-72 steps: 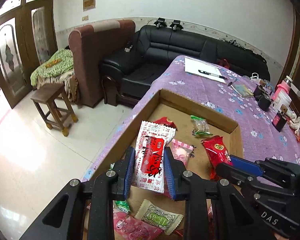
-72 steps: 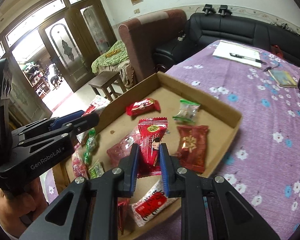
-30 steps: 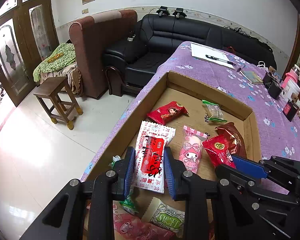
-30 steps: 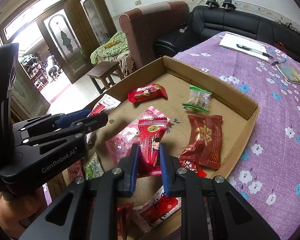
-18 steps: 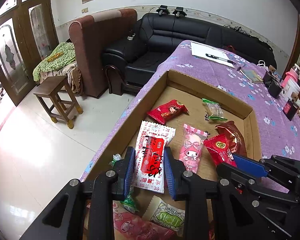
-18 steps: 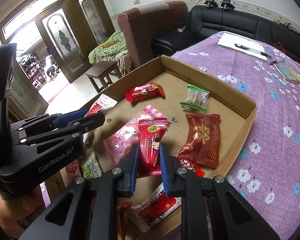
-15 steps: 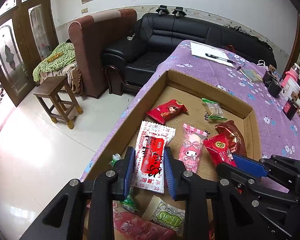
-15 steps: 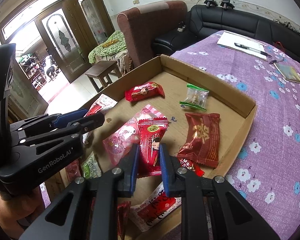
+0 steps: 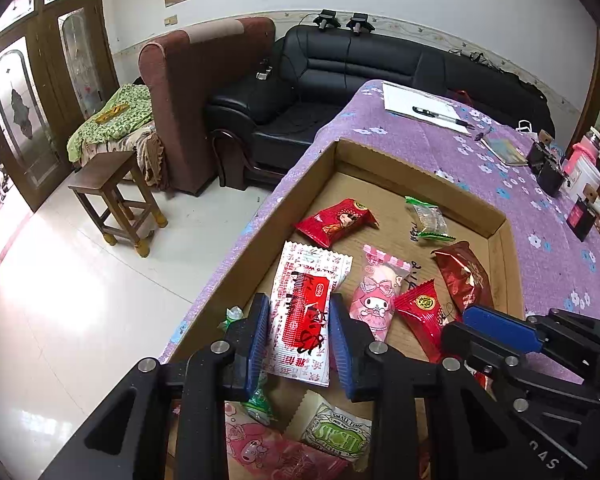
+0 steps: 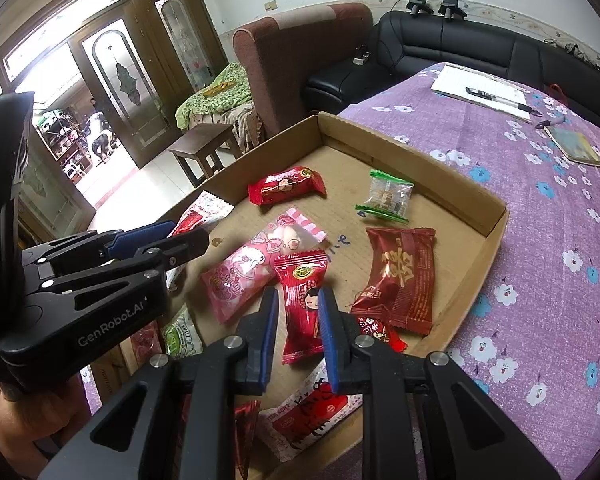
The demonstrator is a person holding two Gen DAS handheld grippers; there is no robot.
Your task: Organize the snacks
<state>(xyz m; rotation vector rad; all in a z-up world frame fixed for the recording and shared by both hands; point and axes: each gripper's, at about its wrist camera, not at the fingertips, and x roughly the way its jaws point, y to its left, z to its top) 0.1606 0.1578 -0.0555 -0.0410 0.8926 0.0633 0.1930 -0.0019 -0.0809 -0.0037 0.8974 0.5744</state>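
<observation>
A shallow cardboard tray (image 9: 414, 168) (image 10: 420, 166) on the purple table holds several snack packets. My left gripper (image 9: 299, 332) is shut on a white-and-red packet (image 9: 306, 308), held above the tray's near left part. My right gripper (image 10: 298, 326) is shut on a red packet with a cartoon girl (image 10: 302, 300), held over the tray's near side. Loose in the tray lie a pink cartoon packet (image 10: 256, 264), a dark red packet (image 10: 404, 276), a red packet (image 10: 286, 185) and a clear green-edged packet (image 10: 388, 196).
A purple flowered tablecloth (image 10: 540, 208) covers the table. Paper with a pen (image 10: 484, 94) lies at its far end, small boxes and a pink bottle (image 9: 580, 152) to the right. A black sofa (image 9: 360, 68), brown armchair (image 9: 196, 80) and wooden stool (image 9: 116, 196) stand beyond the table's left edge.
Both grippers have drawn back toward the tray's near side, still holding their packets. The pink packet and dark red packet have come more into view.
</observation>
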